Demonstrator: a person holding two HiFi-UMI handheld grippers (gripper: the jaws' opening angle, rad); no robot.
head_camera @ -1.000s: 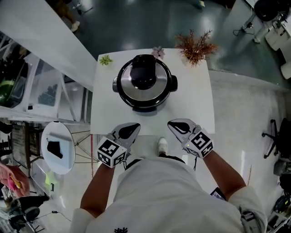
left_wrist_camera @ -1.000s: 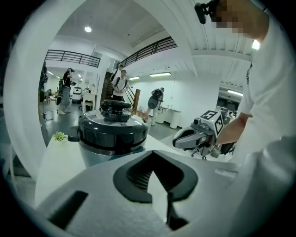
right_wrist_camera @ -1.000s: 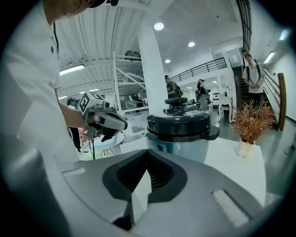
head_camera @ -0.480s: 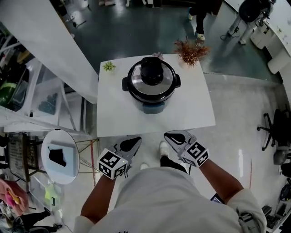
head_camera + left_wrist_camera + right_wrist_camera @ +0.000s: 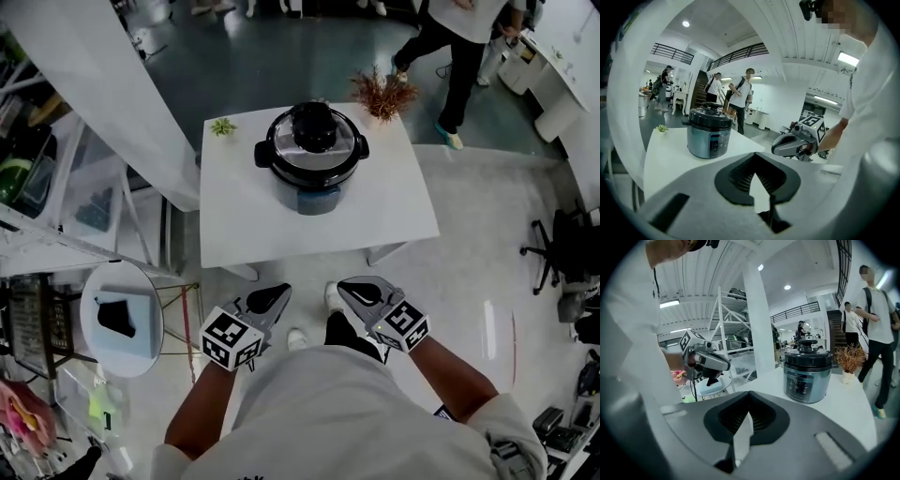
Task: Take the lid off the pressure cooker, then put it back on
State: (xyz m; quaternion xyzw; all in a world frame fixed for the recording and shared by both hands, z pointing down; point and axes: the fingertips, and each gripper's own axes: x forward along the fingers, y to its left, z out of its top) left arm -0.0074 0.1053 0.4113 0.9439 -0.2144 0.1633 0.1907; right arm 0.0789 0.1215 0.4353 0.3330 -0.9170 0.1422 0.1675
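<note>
- Left gripper (image 5: 277, 292) and right gripper (image 5: 347, 285): the jaws of both are fully together w/ nothing between them (each gripper view shows the pads meeting on air). They are held low, side by side, in front of the person's body.
- What changed: a sec ago the tips of both grippers were about at the near edge of the table (image 5: 394, 220). Now that edge lies well ahead of them and only floor is under them, so the person has stepped back from the table.
- The pressure cooker (image 5: 312, 161) stands straight ahead, between the lines of the two grippers and well apart from both. The lid (image 5: 313, 139) sits on it.
- Meaning for the task (my judgement): the lid is on and the hands are empty and backing off, so no step is in hand. Whether the work is finished or not begun, I cannot tell. Any lift needs a new approach first.
- Room: the floor ahead of the tips, up to the table edge, is open (only the person's own shoes are there).
- Left of the left gripper a round side table (image 5: 117, 317) is near. Right of the right gripper is open floor, w/ an office chair (image 5: 560, 248) far off.
- Beyond the cooker stand a red dried plant (image 5: 382, 92) and a small green plant (image 5: 222, 126), both apart from it. A walking person (image 5: 459, 42) passes behind the table.
</note>
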